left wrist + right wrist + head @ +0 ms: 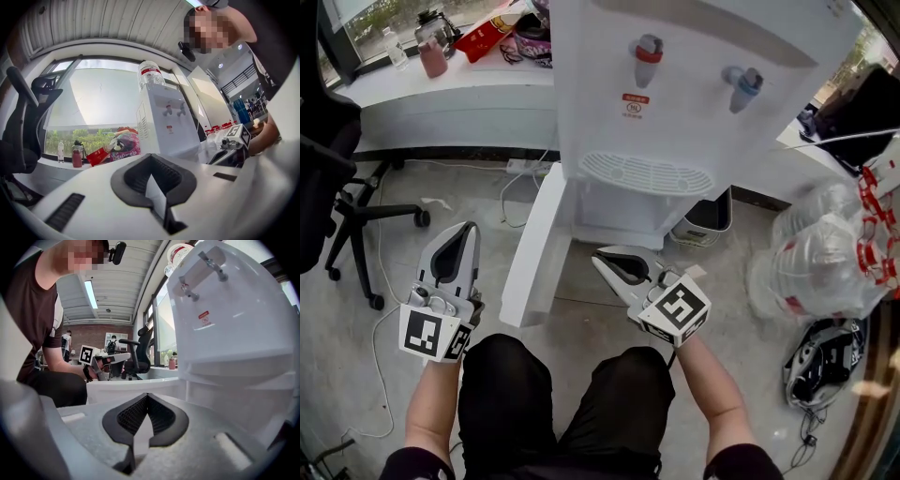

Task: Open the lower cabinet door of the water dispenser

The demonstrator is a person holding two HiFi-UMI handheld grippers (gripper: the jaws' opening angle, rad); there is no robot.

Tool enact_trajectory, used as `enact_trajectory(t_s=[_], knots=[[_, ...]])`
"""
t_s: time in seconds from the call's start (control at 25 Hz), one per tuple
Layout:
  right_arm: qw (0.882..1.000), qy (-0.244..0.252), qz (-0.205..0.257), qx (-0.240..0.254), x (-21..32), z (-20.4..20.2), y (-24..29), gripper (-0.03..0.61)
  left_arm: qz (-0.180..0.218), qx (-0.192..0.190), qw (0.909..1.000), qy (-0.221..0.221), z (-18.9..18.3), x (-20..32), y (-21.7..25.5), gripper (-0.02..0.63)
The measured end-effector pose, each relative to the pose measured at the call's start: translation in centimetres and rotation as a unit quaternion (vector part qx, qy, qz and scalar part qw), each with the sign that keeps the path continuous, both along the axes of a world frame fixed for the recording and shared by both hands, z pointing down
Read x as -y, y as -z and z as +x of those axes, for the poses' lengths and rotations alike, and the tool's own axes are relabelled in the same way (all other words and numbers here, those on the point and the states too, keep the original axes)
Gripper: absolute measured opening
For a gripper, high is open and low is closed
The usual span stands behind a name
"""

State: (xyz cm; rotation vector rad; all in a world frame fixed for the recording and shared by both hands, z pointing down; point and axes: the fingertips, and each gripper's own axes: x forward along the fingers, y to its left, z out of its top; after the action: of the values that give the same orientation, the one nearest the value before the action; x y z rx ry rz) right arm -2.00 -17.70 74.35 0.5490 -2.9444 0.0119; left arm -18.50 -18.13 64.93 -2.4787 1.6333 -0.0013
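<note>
head view: the door (539, 239) stands swung out toward us, just left of our right gripper (602, 261). left gripper view: our left gripper (152, 161) is clenched, empty. right gripper view: clenched and empty too, door ahead-left.

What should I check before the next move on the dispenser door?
1. Door swung open, out from the dispenser: ok.
2. Right gripper shut, empty, clear of the door: ok.
3. Left gripper shut, empty: ok.
4. Dispenser upright: ok.
5. Chair apart from the door: ok.
6. Cabinet inside, hidden from every view: cannot tell.
</note>
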Motion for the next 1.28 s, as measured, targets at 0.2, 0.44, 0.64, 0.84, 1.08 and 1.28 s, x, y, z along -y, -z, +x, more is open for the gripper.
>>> enact_trajectory(t_s=[0.2,0.44,0.64,0.84,1.08,1.28], knots=[[0.997,-0.065,-0.021,0.034,2.3,2.8,2.4,0.005,0.012,-0.006,0.9996,-0.027,1.6,1.6,2.9,0.006],[0.99,-0.135,-0.001,0.049,3.3,4.9,6.7,0.005,0.035,-0.011,0.9987,-0.035,3.2,1.9,7.1,0.006],[0.983,-0.168,-0.012,0.072,2.2,7.3,13.3,0.005,0.026,0.006,0.9972,-0.069,6.3,1.8,12.9,0.006],[0.977,-0.194,-0.017,0.083,1.8,9.7,20.6,0.005,-0.005,-0.011,0.9954,-0.095,9.7,0.9,17.8,0.006],[0.972,-0.219,-0.03,0.08,1.1,12.0,27.9,0.005,-0.032,-0.013,0.9952,-0.092,11.6,0.6,24.4,0.006],[0.97,-0.23,-0.042,0.06,0.4,14.0,32.8,0.005,-0.053,-0.019,0.9957,-0.074,12.9,0.9,29.0,0.006]])
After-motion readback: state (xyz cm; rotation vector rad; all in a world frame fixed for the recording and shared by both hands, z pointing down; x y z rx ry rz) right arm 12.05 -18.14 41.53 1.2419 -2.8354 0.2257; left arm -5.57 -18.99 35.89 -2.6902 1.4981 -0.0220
